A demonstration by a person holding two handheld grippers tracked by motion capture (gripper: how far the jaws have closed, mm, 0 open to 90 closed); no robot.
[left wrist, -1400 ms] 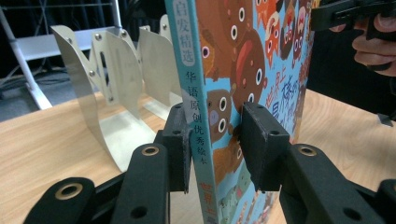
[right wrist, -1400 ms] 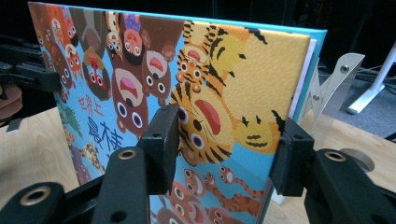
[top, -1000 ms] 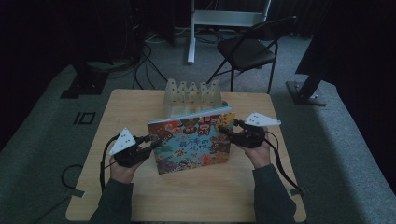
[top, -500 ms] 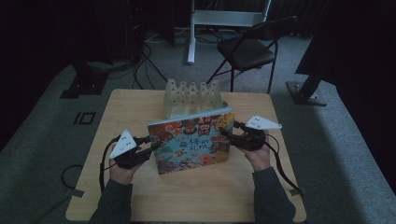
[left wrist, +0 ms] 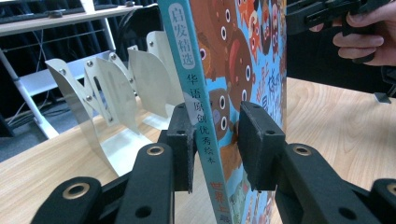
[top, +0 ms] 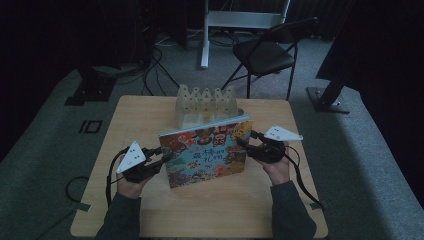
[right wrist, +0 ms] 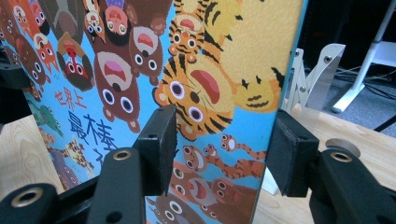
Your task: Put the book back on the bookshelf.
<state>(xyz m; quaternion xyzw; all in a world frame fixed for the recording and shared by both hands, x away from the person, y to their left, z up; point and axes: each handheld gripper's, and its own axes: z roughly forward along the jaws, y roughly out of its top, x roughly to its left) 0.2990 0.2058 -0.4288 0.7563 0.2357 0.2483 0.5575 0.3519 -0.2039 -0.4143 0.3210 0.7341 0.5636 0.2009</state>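
A picture book [top: 205,152] with cartoon animals on a blue cover stands tilted on its lower edge in the middle of the wooden table [top: 150,210]. My left gripper [top: 162,159] is at the book's left side. In the left gripper view it [left wrist: 215,140] is shut on the book's spine [left wrist: 198,107], one pad on each side. My right gripper [top: 242,142] reaches the book's right edge. Its jaws [right wrist: 222,149] stand wide open around that edge of the cover [right wrist: 140,70], and the pads do not press on it.
A metal rack [top: 206,102] with several upright dividers stands just behind the book, near the table's far edge. A folding chair [top: 265,52] and a white stand [top: 225,20] are on the floor beyond. Cables trail from both grippers over the table's near edge.
My left gripper has shifted slightly right and my right gripper slightly toward me. The book stays standing between them, tipped a little more upright.
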